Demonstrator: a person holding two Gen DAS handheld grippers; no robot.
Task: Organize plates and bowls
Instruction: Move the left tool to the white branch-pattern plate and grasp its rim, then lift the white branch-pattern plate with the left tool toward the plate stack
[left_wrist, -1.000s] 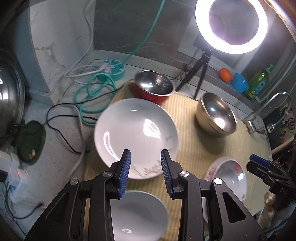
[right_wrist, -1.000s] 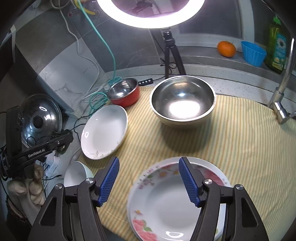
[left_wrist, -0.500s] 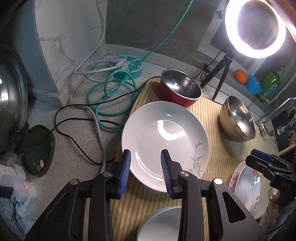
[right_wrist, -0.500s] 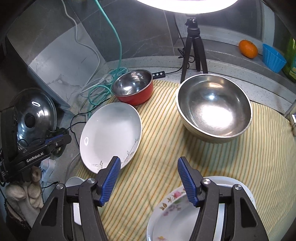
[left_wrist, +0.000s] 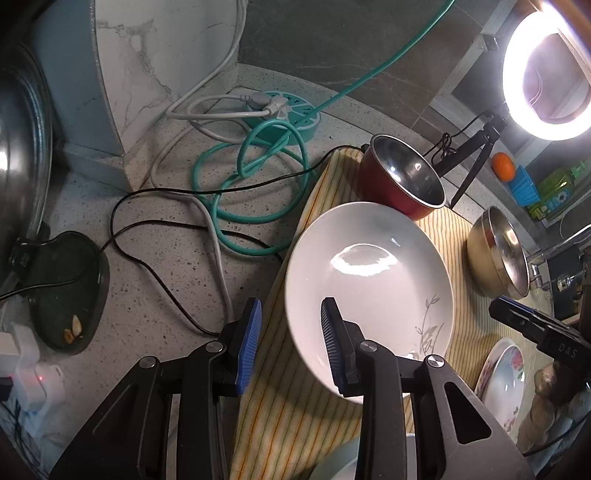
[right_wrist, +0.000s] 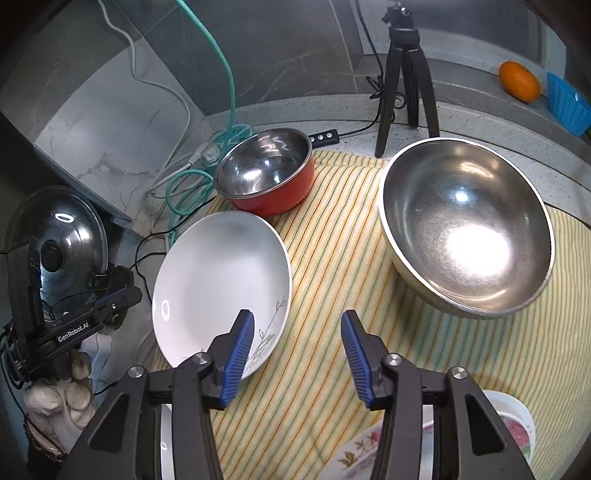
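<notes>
Two grippers over a speckled bench (left_wrist: 155, 266) partly covered by a yellow striped cloth (right_wrist: 332, 258).

White plate (right_wrist: 218, 284): lies on the cloth's left part, sprig motif at the near rim; its left rim reaches the cloth edge.

Red bowl (right_wrist: 266, 173): steel-lined, just behind the white plate, rims nearly touching.

Steel bowl (right_wrist: 465, 225): large, on the cloth to the right, well apart from the plate.

Floral plate (right_wrist: 369, 446): at the near edge of the cloth, partly hidden by the right gripper body.

Left gripper (left_wrist: 290, 339): jaws released, partly parted, nothing grasped; right-hand jaw over the plate's near-left rim, left-hand jaw over the cloth edge.

Right gripper (right_wrist: 297, 358): jaws closing, nothing between them but cloth; left-hand jaw overlaps the plate's near-right rim.

Teal cable (left_wrist: 251, 192): coiled on the bench, left of the cloth.

Ring light tripod (right_wrist: 404, 77): behind the bowls.
</notes>
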